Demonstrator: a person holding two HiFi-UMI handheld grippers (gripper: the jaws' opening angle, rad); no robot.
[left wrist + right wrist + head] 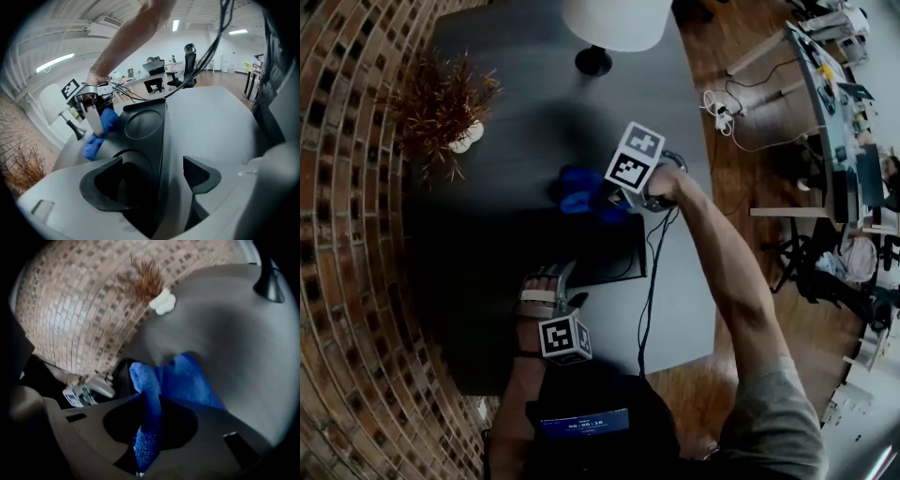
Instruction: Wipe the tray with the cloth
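In the head view the blue cloth [579, 192], likely soft and light, sits just beside the far end of the black tray [619, 255]; the left gripper view shows the left gripper [154, 176] open astride the stiff tray rim; the right gripper view shows the right gripper [150, 423] clamping 1 cloth fold.

I see my left gripper [153, 168] as a pale grey moulded plastic shell; its jaws carry black pads [110, 177] with a fine grid texture. My right gripper [151, 401] has the same grey shell with dark inner faces. The left one bears a white cube with black square markers [564, 337], and the right one a matching marker cube [635, 157]. A thin black cable [654, 272] trails from the right one. A grey short sleeve [773, 422] covers that arm's shoulder.
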